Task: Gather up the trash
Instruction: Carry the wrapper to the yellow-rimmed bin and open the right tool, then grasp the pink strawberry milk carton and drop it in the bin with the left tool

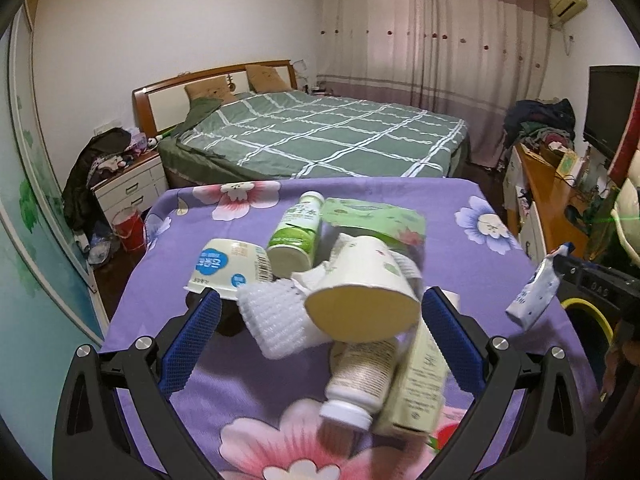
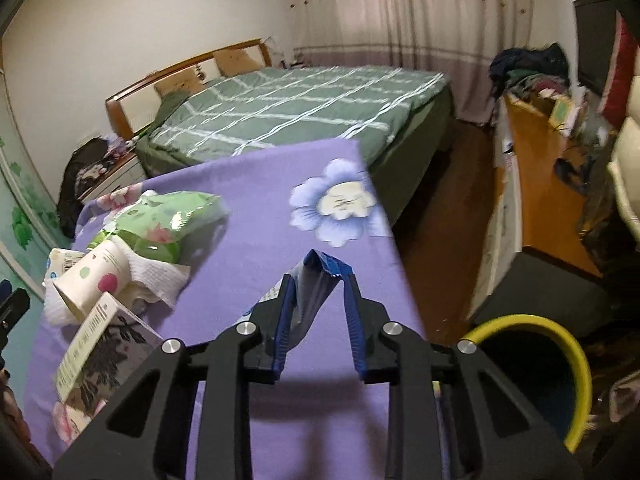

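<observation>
Crinkly blue-and-white wrapper (image 2: 316,284) pinched flat between right tongs (image 2: 320,280).

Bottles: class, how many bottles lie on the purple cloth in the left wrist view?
2. A green-labelled bottle lies at the far side of the pile; a white bottle lies nearest the camera, beside a carton. Others may be hidden beneath.

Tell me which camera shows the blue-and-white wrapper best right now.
The left wrist view: the wrapper hangs clear in the right gripper, its whole side visible. The right wrist view shows only a crumpled part pinched between the fingers.
</observation>
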Demonstrator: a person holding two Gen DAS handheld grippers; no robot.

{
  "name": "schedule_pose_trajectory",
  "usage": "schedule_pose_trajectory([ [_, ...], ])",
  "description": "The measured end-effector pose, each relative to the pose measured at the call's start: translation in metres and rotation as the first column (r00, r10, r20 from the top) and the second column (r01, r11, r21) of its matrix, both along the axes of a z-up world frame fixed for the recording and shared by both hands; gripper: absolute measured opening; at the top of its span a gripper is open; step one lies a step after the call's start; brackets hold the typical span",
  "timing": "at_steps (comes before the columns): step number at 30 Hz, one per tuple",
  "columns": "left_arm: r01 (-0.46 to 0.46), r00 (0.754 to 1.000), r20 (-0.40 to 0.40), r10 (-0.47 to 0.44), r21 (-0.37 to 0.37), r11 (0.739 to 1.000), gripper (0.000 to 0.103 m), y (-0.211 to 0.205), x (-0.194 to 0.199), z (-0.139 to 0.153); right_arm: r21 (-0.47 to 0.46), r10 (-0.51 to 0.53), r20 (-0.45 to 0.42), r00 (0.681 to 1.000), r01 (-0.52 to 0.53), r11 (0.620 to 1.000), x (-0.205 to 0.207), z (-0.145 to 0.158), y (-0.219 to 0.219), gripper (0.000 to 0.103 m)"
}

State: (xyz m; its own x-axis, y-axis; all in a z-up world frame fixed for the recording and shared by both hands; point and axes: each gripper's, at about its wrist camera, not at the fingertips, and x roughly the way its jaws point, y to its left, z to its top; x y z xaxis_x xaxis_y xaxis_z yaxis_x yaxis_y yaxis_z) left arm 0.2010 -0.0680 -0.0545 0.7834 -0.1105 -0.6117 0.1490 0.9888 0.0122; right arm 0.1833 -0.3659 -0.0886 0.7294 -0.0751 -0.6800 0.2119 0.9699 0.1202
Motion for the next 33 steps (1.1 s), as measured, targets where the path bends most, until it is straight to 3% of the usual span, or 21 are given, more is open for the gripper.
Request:
schedule_pose_trajectory([
  [7, 0.066, 0.998, 0.007, -0.066, 0.013, 0.998, 0.099, -0.021, -0.036, 0.005, -0.057, -0.145, 0.002, 0.989, 0.145, 0.988, -0.060, 0.002, -0.053, 0.025],
  [16, 0.127, 0.991, -0.054, -0.126, 0.024, 0.992, 0.099, -0.038, -0.088, -0.016, -0.105, -0.326, -0.092, 0.941, 0.316, 0.943, -0.108, -0.044, -0.118, 0.030],
  [23, 0.153, 0.979, -0.144, -0.146, 0.032, 0.988, 0.099, -0.043, -0.109, -0.043, -0.103, -0.339, -0.092, 0.936, 0.330, 0.938, -0.119, -0.053, -0.127, 0.043],
  [33, 0.182, 0.966, -0.198, -0.168, 0.059, 0.981, 0.099, -0.045, -0.099, -0.067, -0.093, -0.314, -0.067, 0.947, 0.307, 0.947, -0.119, -0.045, -0.115, 0.046],
])
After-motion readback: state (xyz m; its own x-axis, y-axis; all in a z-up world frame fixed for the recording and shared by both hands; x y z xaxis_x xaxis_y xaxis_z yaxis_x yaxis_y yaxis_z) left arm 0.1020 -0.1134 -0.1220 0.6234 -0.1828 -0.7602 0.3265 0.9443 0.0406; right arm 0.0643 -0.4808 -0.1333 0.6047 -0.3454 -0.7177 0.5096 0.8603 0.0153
